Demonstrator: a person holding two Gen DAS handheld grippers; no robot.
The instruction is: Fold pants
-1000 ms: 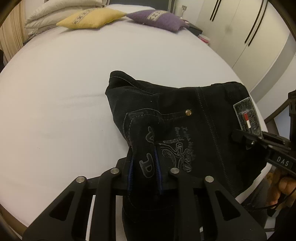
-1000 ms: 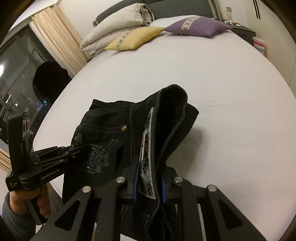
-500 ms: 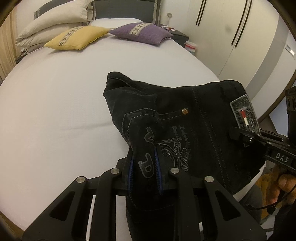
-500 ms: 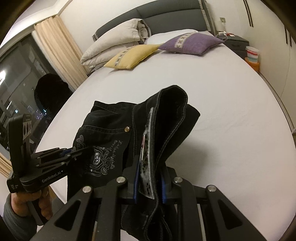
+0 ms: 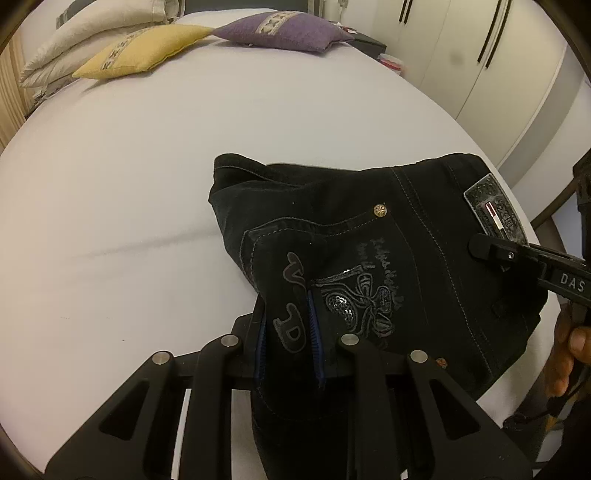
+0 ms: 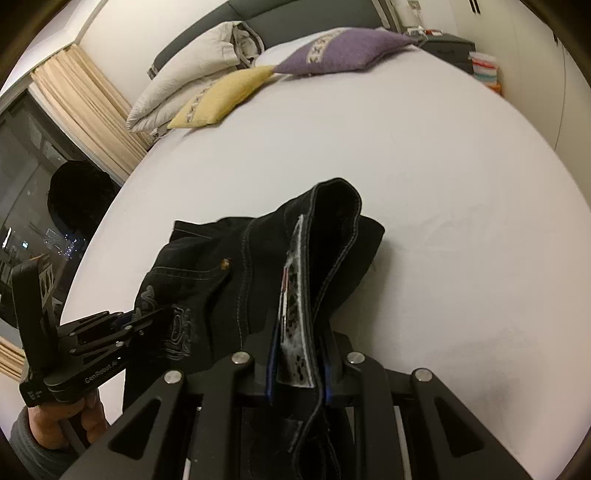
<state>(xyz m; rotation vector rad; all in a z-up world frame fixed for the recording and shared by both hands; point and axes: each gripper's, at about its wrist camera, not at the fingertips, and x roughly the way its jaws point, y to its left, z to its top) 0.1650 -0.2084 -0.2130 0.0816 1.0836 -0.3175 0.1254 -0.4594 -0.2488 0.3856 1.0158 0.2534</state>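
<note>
Black jeans with an embroidered back pocket and a grey waistband patch are held up over the near edge of a white bed. My left gripper is shut on the pocket side of the jeans. My right gripper is shut on the waistband at the patch. The right gripper also shows in the left wrist view, and the left gripper shows in the right wrist view. The legs hang below, out of sight.
A yellow pillow, a purple pillow and folded white bedding lie at the bed's far end. White wardrobe doors stand on the right. A curtain and dark window are on the left.
Both grippers keep their hold on the jeans. The cameras have tilted, and the pillows now sit higher and nearer in view; the jeans look carried a little further onto the bed.
</note>
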